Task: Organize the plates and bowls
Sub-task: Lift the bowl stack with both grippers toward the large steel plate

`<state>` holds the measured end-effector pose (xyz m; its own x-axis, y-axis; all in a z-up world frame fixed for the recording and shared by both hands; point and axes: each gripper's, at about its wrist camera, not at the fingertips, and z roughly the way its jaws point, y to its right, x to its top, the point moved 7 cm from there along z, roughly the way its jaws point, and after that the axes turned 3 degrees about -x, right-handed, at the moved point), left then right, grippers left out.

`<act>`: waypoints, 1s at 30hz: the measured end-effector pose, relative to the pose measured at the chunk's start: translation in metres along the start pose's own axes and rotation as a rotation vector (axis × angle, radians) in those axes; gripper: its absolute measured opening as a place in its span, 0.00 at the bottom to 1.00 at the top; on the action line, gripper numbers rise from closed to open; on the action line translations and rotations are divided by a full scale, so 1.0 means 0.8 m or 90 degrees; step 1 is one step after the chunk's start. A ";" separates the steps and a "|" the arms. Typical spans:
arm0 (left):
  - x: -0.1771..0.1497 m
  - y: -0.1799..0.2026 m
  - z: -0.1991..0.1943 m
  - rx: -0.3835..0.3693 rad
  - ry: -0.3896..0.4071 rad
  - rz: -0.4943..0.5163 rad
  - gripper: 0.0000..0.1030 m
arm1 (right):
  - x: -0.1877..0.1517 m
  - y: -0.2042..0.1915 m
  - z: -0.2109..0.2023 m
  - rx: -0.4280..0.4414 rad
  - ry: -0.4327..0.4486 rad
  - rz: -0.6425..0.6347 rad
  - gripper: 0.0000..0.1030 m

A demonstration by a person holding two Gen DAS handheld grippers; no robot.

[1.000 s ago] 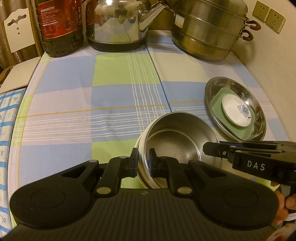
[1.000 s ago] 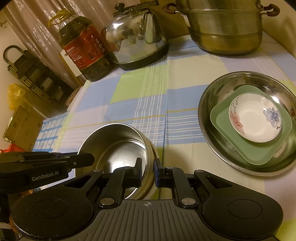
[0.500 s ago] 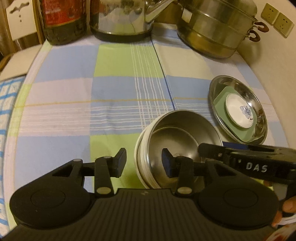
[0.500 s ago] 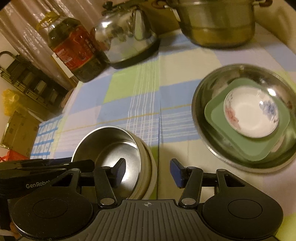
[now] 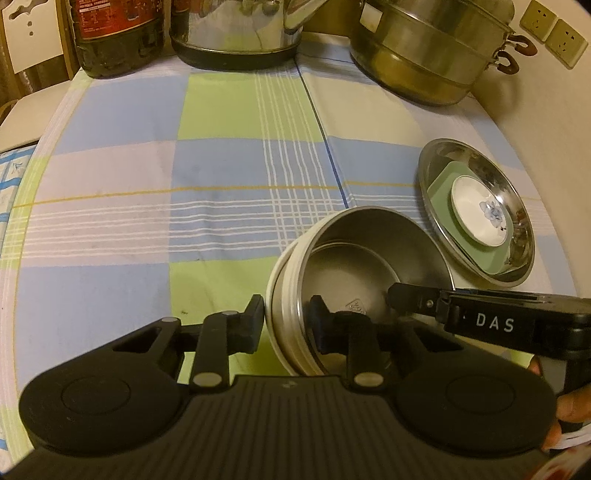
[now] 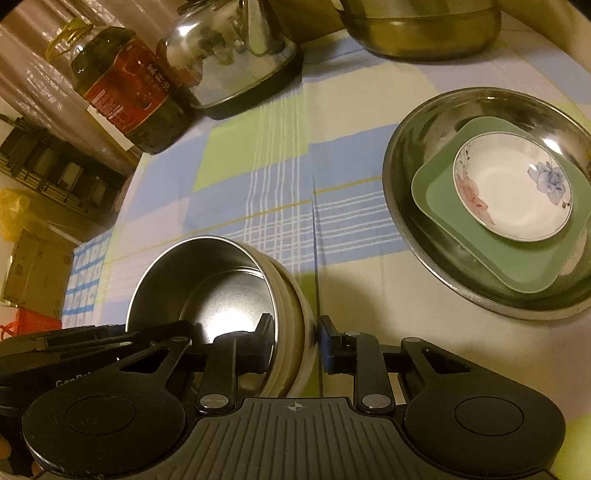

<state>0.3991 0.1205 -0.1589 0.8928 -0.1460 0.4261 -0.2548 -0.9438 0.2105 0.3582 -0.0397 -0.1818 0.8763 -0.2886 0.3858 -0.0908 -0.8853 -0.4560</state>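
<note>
A steel bowl with a cream outer wall [image 5: 365, 254] [image 6: 218, 277] rests on the checked cloth. My left gripper [image 5: 286, 326] straddles its near left rim, jaws apart, one finger inside and one outside. My right gripper [image 6: 293, 341] straddles its near right rim the same way, jaws apart. A wide steel dish [image 5: 436, 162] [image 6: 417, 125] at the right holds a green square plate [image 5: 441, 181] [image 6: 517, 266] with a white floral bowl [image 5: 478, 210] [image 6: 513, 188] on top.
At the back stand an oil bottle [image 5: 118, 33] [image 6: 125, 88], a steel kettle [image 5: 236, 33] [image 6: 229, 59] and a stacked steamer pot [image 5: 428, 55] [image 6: 421, 29]. The wall is close on the right. The table edge runs along the left.
Both grippers, shut on the bowl's rim a second ago, have opened wide. Now the jaws stand closer to the rim again on each side.
</note>
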 end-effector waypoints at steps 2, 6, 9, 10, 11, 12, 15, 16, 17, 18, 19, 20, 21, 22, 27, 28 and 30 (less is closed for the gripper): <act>-0.001 0.003 -0.001 0.005 0.004 0.009 0.23 | 0.000 -0.002 0.000 -0.006 0.001 -0.006 0.23; -0.001 0.007 -0.002 0.006 0.004 0.017 0.23 | 0.000 -0.003 -0.002 -0.015 -0.004 0.002 0.22; -0.003 0.011 -0.003 0.002 0.002 0.019 0.23 | -0.002 -0.001 -0.005 -0.019 -0.008 0.006 0.21; -0.003 0.013 -0.003 0.001 0.001 0.021 0.23 | -0.003 0.001 -0.008 -0.021 -0.008 0.007 0.21; -0.004 0.015 -0.004 0.000 0.001 0.022 0.23 | -0.004 0.002 -0.010 -0.023 -0.009 0.007 0.21; -0.004 0.019 -0.005 -0.002 0.001 0.024 0.23 | -0.005 0.004 -0.014 -0.025 -0.008 0.009 0.20; -0.005 0.033 -0.009 -0.009 0.004 0.037 0.23 | -0.008 0.011 -0.027 -0.032 -0.004 0.015 0.20; -0.005 0.039 -0.010 -0.013 0.004 0.041 0.23 | -0.009 0.014 -0.032 -0.034 -0.002 0.019 0.20; -0.005 0.045 -0.011 -0.017 0.004 0.045 0.23 | -0.010 0.018 -0.039 -0.037 0.000 0.022 0.20; -0.004 0.053 -0.012 -0.021 0.004 0.051 0.23 | -0.011 0.022 -0.044 -0.040 -0.001 0.027 0.20; -0.004 0.062 -0.013 -0.025 0.004 0.059 0.23 | -0.013 0.028 -0.052 -0.044 0.002 0.032 0.20; -0.004 0.069 -0.013 -0.029 0.004 0.067 0.23 | -0.015 0.032 -0.058 -0.049 0.004 0.036 0.20; -0.004 0.079 -0.013 -0.033 0.004 0.076 0.23 | -0.017 0.039 -0.064 -0.053 0.005 0.044 0.20; -0.005 0.089 -0.012 -0.038 0.002 0.085 0.23 | -0.018 0.045 -0.069 -0.057 0.004 0.050 0.20; -0.014 0.137 -0.003 -0.065 -0.018 0.120 0.23 | -0.036 0.079 -0.100 -0.088 0.002 0.087 0.20; -0.017 0.147 0.000 -0.070 -0.022 0.127 0.23 | -0.040 0.086 -0.106 -0.094 0.001 0.095 0.20; -0.022 0.166 0.005 -0.079 -0.032 0.138 0.23 | -0.047 0.100 -0.118 -0.107 0.000 0.105 0.20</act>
<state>0.3512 -0.0034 -0.1419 0.8288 -0.3580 0.4300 -0.4829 -0.8459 0.2265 0.2731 -0.1341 -0.1571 0.8431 -0.4341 0.3173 -0.3099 -0.8745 -0.3730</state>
